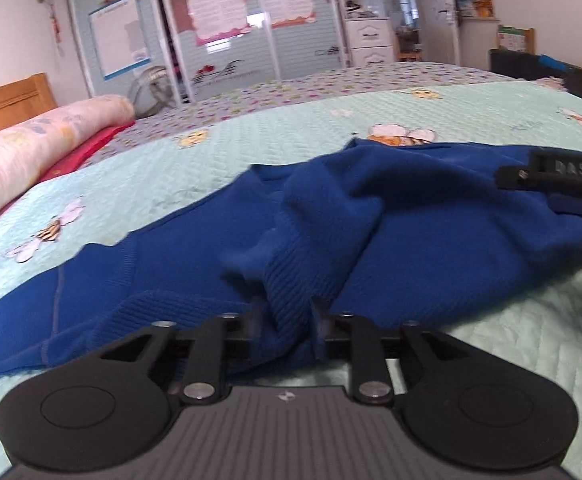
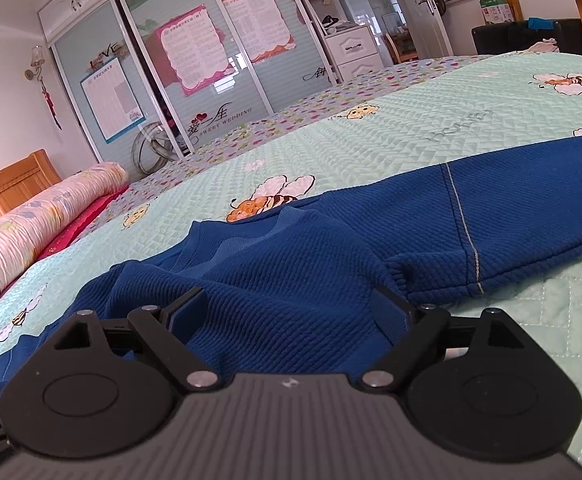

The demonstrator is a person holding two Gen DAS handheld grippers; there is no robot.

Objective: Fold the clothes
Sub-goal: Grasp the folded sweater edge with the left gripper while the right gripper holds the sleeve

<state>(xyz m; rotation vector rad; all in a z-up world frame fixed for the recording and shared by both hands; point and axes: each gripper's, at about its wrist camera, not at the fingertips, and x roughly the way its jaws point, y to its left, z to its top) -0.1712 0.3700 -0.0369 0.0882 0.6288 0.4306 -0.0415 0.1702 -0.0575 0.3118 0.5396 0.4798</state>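
Left wrist view: blue sweater (image 1: 331,220) lies rumpled across quilted bedspread (image 1: 171,168), near its front edge, long axis running side to side. Left gripper (image 1: 283,320) half closed, ribbed fold bunched between fingers, pads pressing it. Right wrist view: right gripper (image 2: 291,304) wide open, sweater body between fingers, pads not pinching. Sleeve (image 2: 511,216) stretches off to right of it. Left hand nearer to gathered fold; likely leads next fold.
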